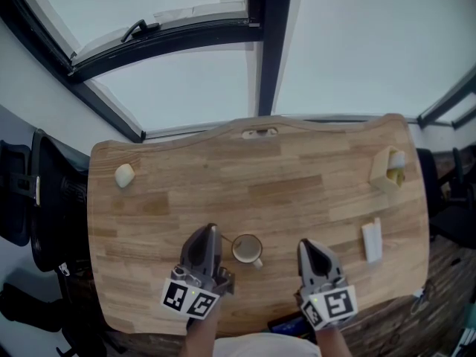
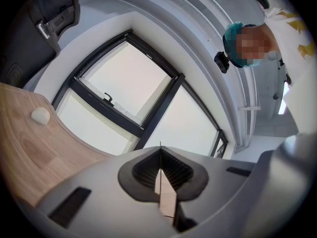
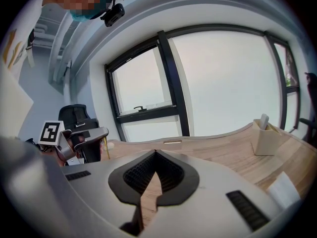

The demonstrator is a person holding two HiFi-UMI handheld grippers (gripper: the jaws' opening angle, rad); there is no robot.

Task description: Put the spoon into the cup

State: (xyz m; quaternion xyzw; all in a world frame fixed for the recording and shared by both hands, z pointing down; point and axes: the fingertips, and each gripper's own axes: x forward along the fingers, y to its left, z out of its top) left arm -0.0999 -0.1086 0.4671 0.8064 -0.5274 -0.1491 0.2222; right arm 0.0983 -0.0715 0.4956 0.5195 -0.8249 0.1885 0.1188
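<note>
The left gripper [image 1: 210, 230], clamped shut on the thin spoon [image 3: 106, 147], sits just left of the cup [image 1: 247, 249], ready for insertion, while the right gripper [image 1: 307, 244], closed and empty, waits to the right.

Head view looks down on table [image 1: 297, 169]; gripper views (low) face window [image 3: 223, 78].

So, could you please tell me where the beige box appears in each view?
Head view: the box stands at the far right edge of the table.
Left gripper view: not in it.
Right gripper view: the box stands at the right, on the table.
Shared landmark: the window handle shows in all three.
</note>
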